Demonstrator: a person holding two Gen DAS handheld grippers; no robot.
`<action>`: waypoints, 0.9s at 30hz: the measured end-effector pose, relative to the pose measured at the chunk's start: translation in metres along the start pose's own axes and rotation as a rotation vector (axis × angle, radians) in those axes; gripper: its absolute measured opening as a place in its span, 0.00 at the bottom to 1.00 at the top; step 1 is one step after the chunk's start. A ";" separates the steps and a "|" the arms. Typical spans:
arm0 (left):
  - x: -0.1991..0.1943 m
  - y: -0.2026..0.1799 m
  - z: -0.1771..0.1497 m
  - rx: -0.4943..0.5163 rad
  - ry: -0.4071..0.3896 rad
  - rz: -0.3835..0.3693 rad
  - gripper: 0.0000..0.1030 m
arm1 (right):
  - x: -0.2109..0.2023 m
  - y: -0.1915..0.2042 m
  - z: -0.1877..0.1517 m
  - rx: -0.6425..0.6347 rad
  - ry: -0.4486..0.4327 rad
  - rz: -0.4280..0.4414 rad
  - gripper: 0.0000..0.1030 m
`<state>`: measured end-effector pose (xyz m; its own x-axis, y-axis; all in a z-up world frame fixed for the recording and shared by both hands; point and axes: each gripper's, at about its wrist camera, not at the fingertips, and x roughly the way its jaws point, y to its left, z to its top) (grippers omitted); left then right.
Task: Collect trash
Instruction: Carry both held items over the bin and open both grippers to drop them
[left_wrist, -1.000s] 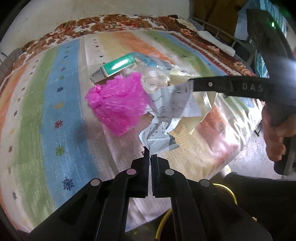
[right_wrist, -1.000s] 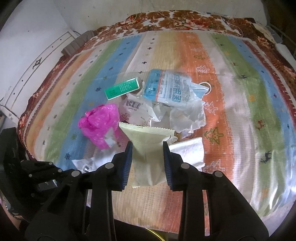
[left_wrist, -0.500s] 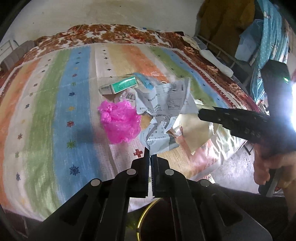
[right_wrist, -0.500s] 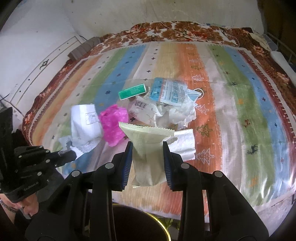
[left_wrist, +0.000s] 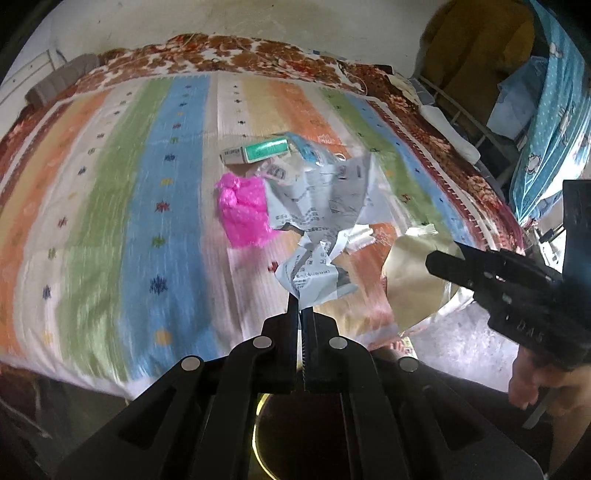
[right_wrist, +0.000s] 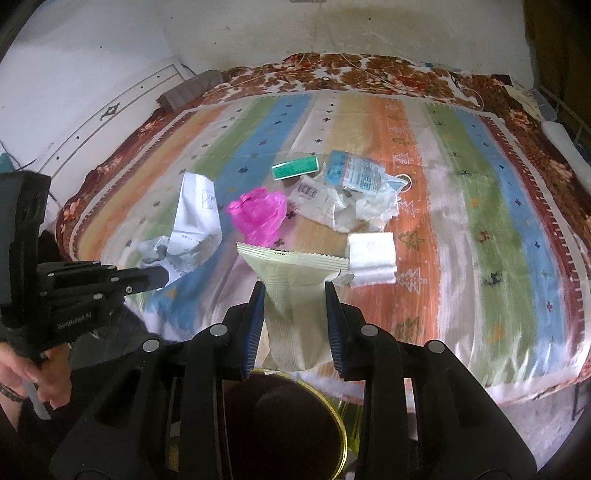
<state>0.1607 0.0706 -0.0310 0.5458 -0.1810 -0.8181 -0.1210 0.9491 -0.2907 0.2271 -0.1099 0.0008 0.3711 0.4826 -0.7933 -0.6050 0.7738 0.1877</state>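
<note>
Carry step: my left gripper (left_wrist: 300, 308) pinches crumpled paper (left_wrist: 321, 221), right gripper (right_wrist: 294, 310) clamps the beige packet (right_wrist: 295, 280); next, release both over the bin (right_wrist: 284, 417).

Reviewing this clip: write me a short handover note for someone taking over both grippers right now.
Left gripper: shut on a crumpled printed paper, lifted off the bed.
Right gripper: jaws shut on a beige wrapper, also lifted.
Both hang near a dark bin with a yellow rim at the bed's near edge; nothing dropped in yet.
Left on the striped blanket: pink plastic bag, green box, blue-printed packet, crumpled white wrappers, folded white tissue.
Next, probably: release both pieces over the bin, then return for the rest.
</note>
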 end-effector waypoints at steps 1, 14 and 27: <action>0.000 0.000 -0.003 -0.015 0.013 0.007 0.01 | -0.003 0.002 -0.002 -0.006 -0.004 0.005 0.29; -0.008 -0.004 -0.057 -0.154 0.117 -0.002 0.01 | -0.026 0.020 -0.044 -0.038 0.010 -0.011 0.29; -0.004 -0.016 -0.110 -0.187 0.197 0.004 0.01 | -0.025 0.025 -0.096 -0.008 0.091 -0.040 0.29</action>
<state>0.0695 0.0278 -0.0772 0.3752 -0.2413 -0.8950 -0.2837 0.8893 -0.3587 0.1348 -0.1423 -0.0307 0.3295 0.4118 -0.8496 -0.5966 0.7883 0.1507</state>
